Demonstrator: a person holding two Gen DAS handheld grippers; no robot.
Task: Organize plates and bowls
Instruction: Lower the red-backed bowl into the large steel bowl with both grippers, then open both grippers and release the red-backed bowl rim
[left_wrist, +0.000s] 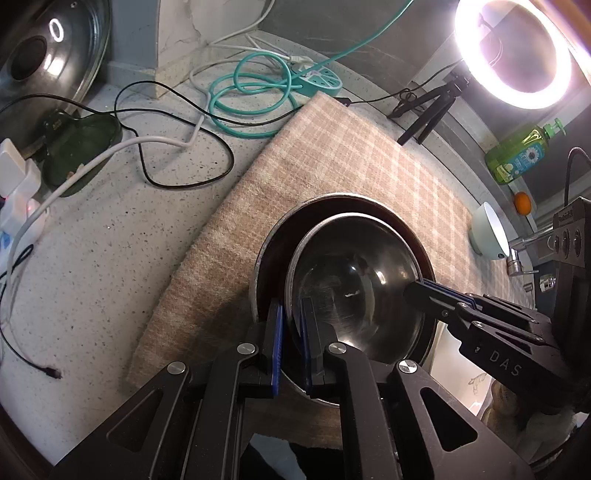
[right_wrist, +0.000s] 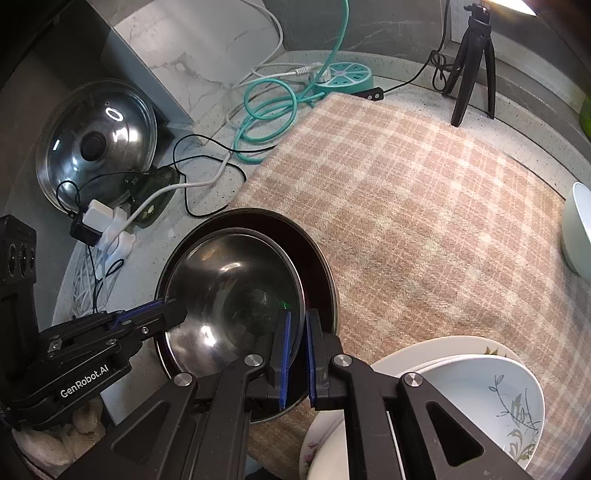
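Observation:
A steel bowl (left_wrist: 354, 280) sits tilted inside a larger dark metal bowl (left_wrist: 280, 236) on a checked cloth (left_wrist: 332, 155). My left gripper (left_wrist: 293, 321) is shut on the steel bowl's near rim. My right gripper (right_wrist: 298, 332) is shut on the opposite rim of the steel bowl (right_wrist: 236, 291); it also shows in the left wrist view (left_wrist: 421, 286). The left gripper shows in the right wrist view (right_wrist: 173, 310). White floral plates (right_wrist: 480, 398) are stacked at the lower right. A pale green bowl (left_wrist: 487, 230) lies on its side at the cloth's right edge.
Cables and a teal power strip (left_wrist: 317, 79) lie on the speckled counter (left_wrist: 110, 240) at the back. A glass pot lid (right_wrist: 96, 144) leans at the left wall. A ring light on a tripod (left_wrist: 513, 51), a green soap bottle (left_wrist: 521, 153) and a tap (left_wrist: 521, 258) stand right.

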